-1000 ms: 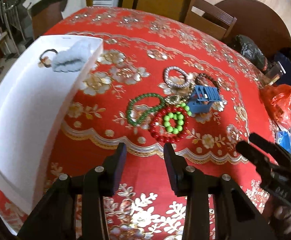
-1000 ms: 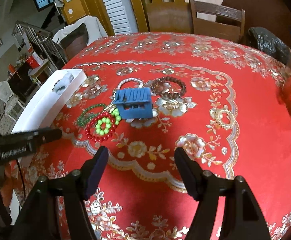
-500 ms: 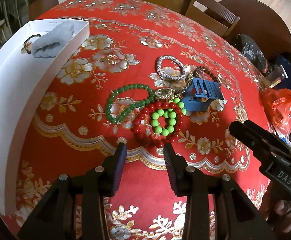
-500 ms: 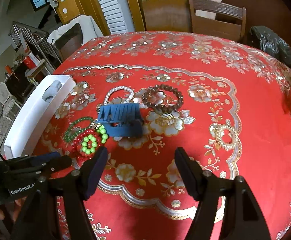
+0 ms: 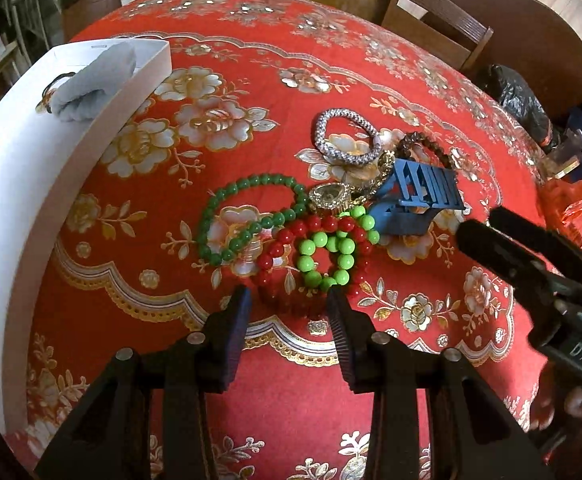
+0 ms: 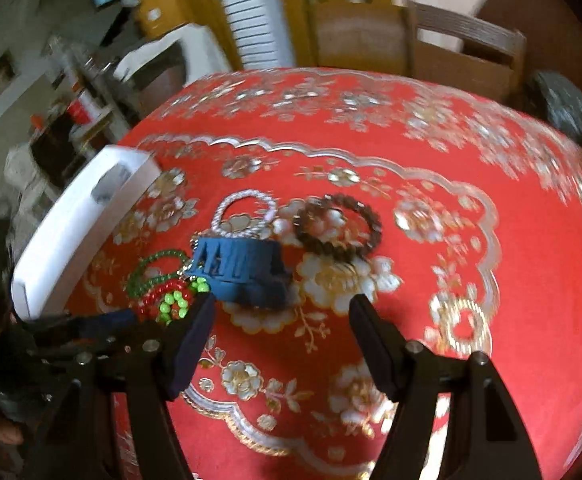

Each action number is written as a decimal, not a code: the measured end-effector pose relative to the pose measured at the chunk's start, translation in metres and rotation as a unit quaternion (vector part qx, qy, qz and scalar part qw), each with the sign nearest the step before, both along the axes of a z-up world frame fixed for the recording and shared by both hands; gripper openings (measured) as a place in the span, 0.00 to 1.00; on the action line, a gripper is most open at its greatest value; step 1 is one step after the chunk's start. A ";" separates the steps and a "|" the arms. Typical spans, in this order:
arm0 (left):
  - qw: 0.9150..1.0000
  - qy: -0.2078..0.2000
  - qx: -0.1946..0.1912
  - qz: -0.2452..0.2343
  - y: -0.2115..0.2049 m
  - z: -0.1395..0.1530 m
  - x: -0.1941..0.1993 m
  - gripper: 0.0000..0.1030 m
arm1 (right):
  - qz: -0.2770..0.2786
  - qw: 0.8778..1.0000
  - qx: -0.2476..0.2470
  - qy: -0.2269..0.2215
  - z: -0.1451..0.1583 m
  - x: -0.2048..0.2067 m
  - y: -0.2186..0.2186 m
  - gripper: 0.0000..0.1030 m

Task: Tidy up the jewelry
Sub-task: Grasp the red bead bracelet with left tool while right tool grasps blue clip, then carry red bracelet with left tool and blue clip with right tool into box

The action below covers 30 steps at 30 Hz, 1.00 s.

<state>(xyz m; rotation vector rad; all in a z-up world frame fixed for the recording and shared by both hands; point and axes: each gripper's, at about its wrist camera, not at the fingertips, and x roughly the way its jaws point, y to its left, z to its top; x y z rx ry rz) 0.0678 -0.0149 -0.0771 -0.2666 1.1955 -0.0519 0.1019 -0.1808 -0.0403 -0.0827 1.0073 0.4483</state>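
Jewelry lies in a heap on the red flowered tablecloth: a red bead bracelet [image 5: 287, 236] with a lime green bead bracelet [image 5: 323, 256] on it, a dark green bead bracelet [image 5: 247, 216], a silver bracelet [image 5: 347, 136], a gold watch [image 5: 329, 196], a brown bead bracelet [image 6: 337, 226] and a blue plastic rack [image 5: 415, 200]. My left gripper [image 5: 289, 300] is open just above the near edge of the red bracelet, holding nothing. My right gripper [image 6: 281, 308] is open and empty, just in front of the blue rack [image 6: 243, 270].
A long white box [image 5: 7, 200] stands along the left with a grey cloth [image 5: 91, 84] and a small bracelet at its far end. Wooden chairs stand behind the table. Bags lie off the right edge.
Both grippers have moved in toward the jewelry heap. The left one has sunk onto the red bracelet; the right one has shifted closer to the blue rack. Neither has changed its opening.
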 end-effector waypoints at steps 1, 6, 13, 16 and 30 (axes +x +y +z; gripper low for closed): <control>1.000 0.001 0.000 0.001 0.000 0.000 0.000 0.62 | 0.024 1.000 -0.004 -0.001 -0.001 0.003 0.004 0.72; 1.000 0.006 -0.011 0.010 0.004 0.000 0.002 0.62 | 0.100 0.994 -0.024 -0.022 -0.005 0.020 0.016 0.75; 1.000 0.008 -0.003 0.011 0.001 0.000 0.002 0.63 | 0.189 0.981 -0.033 -0.020 -0.013 0.032 0.031 0.70; 1.000 0.005 0.005 0.005 -0.002 0.000 0.002 0.63 | 0.197 0.980 -0.029 -0.008 -0.019 0.030 0.035 0.30; 0.998 -0.001 -0.055 -0.016 0.013 -0.002 -0.015 0.33 | 0.089 0.995 0.029 0.022 -0.018 -0.022 -0.015 0.17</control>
